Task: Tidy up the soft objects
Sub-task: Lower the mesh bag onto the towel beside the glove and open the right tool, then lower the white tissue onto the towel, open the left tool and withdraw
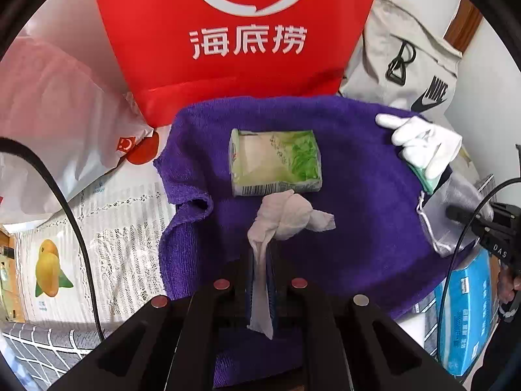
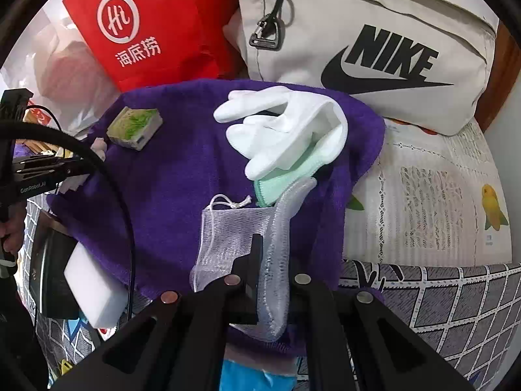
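Pinching a strip of crumpled white tissue (image 1: 286, 218), the left gripper (image 1: 260, 280) sits at the bottom centre of its own view with its jaws pressed together on the tissue's tail, the bunched end lying on the purple towel (image 1: 358, 176) just below a green tissue pack (image 1: 275, 163). The pack rests flat at mid-frame, its barcode edge touching the tissue. The towel covers the centre of both views, one corner folded over at centre left in the left wrist view. At the right edge of that view a white glove (image 1: 423, 143) lies on the towel's edge over a mint-green cloth (image 1: 425, 179). In the right wrist view the right gripper (image 2: 260, 260), bottom centre, has its jaws closed on the edge of a translucent mesh pouch (image 2: 228, 231) with a white drawstring, which lies on the towel directly below the glove and the cloth. A red bag (image 1: 234, 32) with white lettering stands at upper centre of the left wrist view, touching the towel's far edge. A grey Nike bag (image 2: 374, 49) fills the upper right of the right wrist view. A white foam block (image 2: 94, 290) shows at lower left of the right wrist view, beside the towel's edge.
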Tool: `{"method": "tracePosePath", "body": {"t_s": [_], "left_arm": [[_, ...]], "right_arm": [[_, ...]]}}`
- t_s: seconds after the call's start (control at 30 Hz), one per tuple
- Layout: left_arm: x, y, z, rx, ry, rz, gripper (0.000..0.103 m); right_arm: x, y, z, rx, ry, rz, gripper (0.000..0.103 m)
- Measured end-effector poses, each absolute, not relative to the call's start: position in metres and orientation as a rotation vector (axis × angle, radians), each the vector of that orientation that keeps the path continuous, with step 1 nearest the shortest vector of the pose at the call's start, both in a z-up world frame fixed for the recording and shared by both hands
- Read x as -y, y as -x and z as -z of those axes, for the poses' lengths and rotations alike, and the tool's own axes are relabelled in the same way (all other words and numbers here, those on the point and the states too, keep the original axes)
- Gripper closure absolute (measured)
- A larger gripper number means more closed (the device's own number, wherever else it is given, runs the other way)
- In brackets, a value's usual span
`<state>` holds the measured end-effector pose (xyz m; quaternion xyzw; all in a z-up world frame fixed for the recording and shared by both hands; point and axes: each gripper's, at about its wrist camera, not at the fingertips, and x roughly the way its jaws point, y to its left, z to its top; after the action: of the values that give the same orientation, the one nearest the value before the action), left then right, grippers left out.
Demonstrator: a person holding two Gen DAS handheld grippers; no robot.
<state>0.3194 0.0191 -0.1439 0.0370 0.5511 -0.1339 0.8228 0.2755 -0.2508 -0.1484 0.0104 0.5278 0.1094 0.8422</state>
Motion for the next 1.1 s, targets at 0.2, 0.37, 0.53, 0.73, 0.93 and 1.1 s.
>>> {"method": "tracePosePath", "body": {"t_s": [0.2, 0.37, 0.53, 0.73, 0.93, 1.1], "left_arm": [[-0.012, -0.325, 0.153, -1.214, -0.115, 0.284, 0.083], [-0.011, -0.323, 0.151, -1.207, -0.114, 0.291, 0.050], [-0.012, -0.312, 0.136, -1.143, -0.152, 0.280, 0.035], [-0.018, -0.293, 0.117, -1.094, -0.142, 0.284, 0.035], [-0.032, -0.276, 0.098, -1.076, -0.089, 0.274, 0.035], [-0.049, -0.257, 0.088, -1.075, -0.046, 0.232, 0.035]], "right_arm": [[0.245, -0.277, 0.147, -1.092, 0.024, -0.217, 0.059], [0.243, -0.273, 0.135, -1.046, 0.054, -0.224, 0.042], [0.243, -0.267, 0.120, -1.009, 0.051, -0.170, 0.033], [0.232, -0.257, 0.102, -0.984, 0.128, -0.138, 0.033], [0.218, -0.245, 0.086, -0.975, 0.116, -0.174, 0.033], [0.210, -0.220, 0.066, -0.918, 0.069, -0.186, 0.033]]}}
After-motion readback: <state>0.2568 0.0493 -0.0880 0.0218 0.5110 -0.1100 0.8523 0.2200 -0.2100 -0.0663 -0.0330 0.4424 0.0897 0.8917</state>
